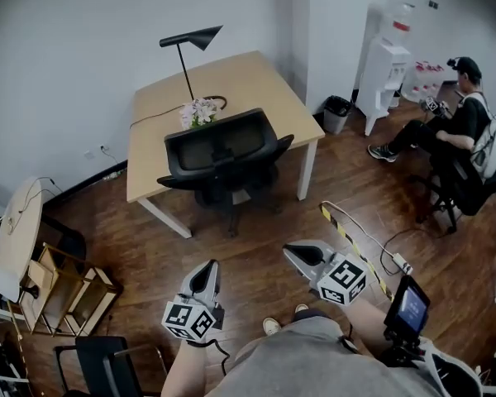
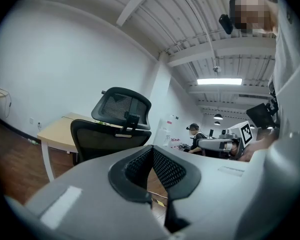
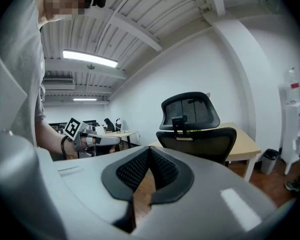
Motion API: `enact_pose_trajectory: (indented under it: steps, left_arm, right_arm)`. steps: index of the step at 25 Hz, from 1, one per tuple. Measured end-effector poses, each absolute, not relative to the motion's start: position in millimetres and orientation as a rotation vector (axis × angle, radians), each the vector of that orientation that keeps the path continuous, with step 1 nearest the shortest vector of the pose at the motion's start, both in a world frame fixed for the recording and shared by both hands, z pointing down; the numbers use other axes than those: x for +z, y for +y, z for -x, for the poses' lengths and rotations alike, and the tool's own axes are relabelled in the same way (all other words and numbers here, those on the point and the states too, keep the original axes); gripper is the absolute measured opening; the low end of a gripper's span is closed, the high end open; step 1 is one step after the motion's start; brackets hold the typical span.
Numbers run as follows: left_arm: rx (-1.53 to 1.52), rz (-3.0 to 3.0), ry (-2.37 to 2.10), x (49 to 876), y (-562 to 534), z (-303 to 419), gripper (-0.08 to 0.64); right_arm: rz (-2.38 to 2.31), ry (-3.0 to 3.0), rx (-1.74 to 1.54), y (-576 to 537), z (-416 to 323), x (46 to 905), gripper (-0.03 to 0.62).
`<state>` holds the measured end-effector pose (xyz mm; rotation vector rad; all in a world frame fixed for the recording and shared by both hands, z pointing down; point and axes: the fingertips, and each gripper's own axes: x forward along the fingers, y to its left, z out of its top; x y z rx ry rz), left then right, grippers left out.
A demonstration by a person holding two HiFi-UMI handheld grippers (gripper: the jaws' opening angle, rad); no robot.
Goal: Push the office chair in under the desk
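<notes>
A black mesh-backed office chair [image 1: 223, 160] stands at the near side of a light wooden desk [image 1: 248, 85], its seat partly under the desktop and its backrest toward me. In the left gripper view the chair [image 2: 112, 126] rises beyond the jaws; in the right gripper view the chair [image 3: 195, 126] stands ahead too. My left gripper [image 1: 207, 270] and right gripper [image 1: 291, 251] hover over the wood floor, well short of the chair. Both are shut with nothing between their pads, tips meeting in the left gripper [image 2: 152, 148] and right gripper [image 3: 150, 150] views.
On the desk stand a black lamp [image 1: 190, 41] and a small flower pot [image 1: 198, 112]. A seated person [image 1: 455, 126] and a white water dispenser [image 1: 384, 69] are at the right. Yellow-black floor tape [image 1: 347, 238], cables, and wooden racks [image 1: 66, 292] at the left border the floor.
</notes>
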<state>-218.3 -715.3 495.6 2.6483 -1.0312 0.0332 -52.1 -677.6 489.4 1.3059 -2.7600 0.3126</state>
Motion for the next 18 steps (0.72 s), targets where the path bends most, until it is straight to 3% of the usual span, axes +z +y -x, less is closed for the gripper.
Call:
enact_pose_trajectory:
  steps: [18]
  left_arm:
    - [0.037, -2.699, -1.024, 482.5, -698.0, 171.4, 0.002]
  right_arm:
    - [-1.208, -2.827, 0.356, -667.0, 32.5, 483.9, 0.006]
